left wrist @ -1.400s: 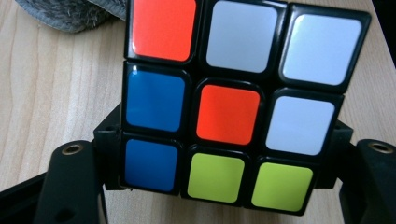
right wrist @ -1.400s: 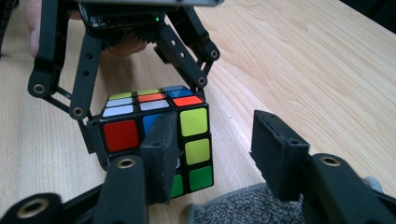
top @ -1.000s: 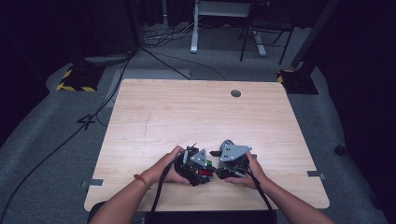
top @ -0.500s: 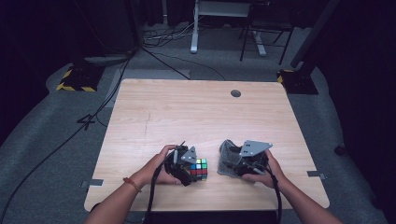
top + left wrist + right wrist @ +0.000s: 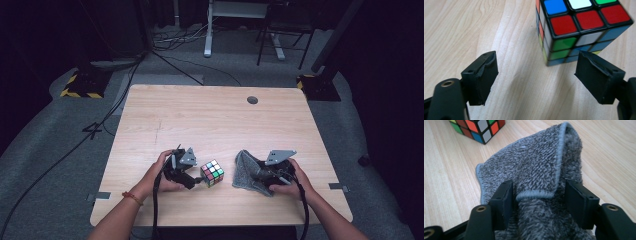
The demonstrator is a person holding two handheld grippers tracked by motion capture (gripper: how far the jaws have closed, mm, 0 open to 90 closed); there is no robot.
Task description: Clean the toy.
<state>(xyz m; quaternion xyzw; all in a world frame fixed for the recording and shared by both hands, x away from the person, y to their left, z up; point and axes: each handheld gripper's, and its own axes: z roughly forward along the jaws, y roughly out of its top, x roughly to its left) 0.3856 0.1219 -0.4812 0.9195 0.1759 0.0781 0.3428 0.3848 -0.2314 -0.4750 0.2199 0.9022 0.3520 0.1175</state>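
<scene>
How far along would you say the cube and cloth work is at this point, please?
Done: the Rubik's cube stands free on the table, the left gripper open just short of it, its jaws having just opened. In hand: the right gripper holds the bunched grey cloth. Left, probably: laying the cloth down.

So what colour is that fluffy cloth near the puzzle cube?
The cloth is mottled grey with a lighter blue-grey stitched edge, clearest in the right gripper view.
</scene>
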